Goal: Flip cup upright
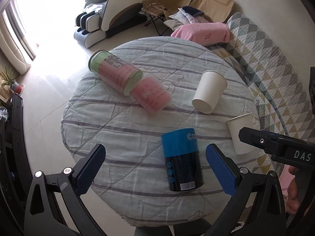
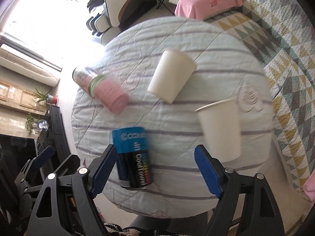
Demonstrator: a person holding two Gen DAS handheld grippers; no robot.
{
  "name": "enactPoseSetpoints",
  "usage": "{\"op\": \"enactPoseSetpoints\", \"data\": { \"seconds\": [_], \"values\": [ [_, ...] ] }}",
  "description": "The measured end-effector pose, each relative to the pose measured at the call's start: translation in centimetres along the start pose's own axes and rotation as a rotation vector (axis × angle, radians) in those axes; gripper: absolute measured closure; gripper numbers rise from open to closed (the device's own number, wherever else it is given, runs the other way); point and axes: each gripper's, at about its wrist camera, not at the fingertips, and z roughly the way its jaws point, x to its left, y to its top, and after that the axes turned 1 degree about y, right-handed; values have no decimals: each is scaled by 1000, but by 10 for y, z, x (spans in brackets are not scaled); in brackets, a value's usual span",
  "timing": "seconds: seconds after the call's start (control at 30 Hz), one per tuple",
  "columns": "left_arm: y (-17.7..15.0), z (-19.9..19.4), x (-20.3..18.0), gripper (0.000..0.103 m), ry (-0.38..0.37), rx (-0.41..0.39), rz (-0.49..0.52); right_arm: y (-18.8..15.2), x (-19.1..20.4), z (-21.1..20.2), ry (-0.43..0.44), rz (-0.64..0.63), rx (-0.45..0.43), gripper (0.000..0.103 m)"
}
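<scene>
Two white paper cups stand on a round cloth-covered table [image 1: 126, 122]. The far cup [image 1: 209, 91] is upside down, base up; it shows in the right wrist view [image 2: 170, 77] too. The near cup [image 2: 220, 129] stands mouth up at the table's right edge, and in the left wrist view [image 1: 241, 133] the right gripper partly hides it. My left gripper [image 1: 155, 166] is open and empty above the near table edge. My right gripper [image 2: 154, 169] is open and empty, left of the upright cup.
A blue and black can [image 1: 182, 160] stands near the front edge, also in the right wrist view [image 2: 132, 157]. Two pink and green cylinders [image 1: 126, 82] lie on their sides at the far left. A patterned quilt [image 1: 275, 68] lies right of the table.
</scene>
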Motion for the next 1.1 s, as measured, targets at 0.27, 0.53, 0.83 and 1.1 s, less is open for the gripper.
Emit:
{"op": "enactPoseSetpoints", "data": {
  "seconds": [0.27, 0.53, 0.83, 1.1],
  "values": [
    [-10, 46, -35, 0, -31, 105, -81, 6, -47, -23, -41, -11, 4, 21],
    [-19, 89, -47, 0, 19, 165, -109, 0, -85, -4, -50, -2, 71, 21],
    [-24, 100, -39, 35, 20, 174, -134, -8, -105, 3, -49, 33, 99, 21],
    [-14, 86, -42, 35, 21, 134, -90, -11, -104, -2, -40, 42, 86, 21]
  ]
}}
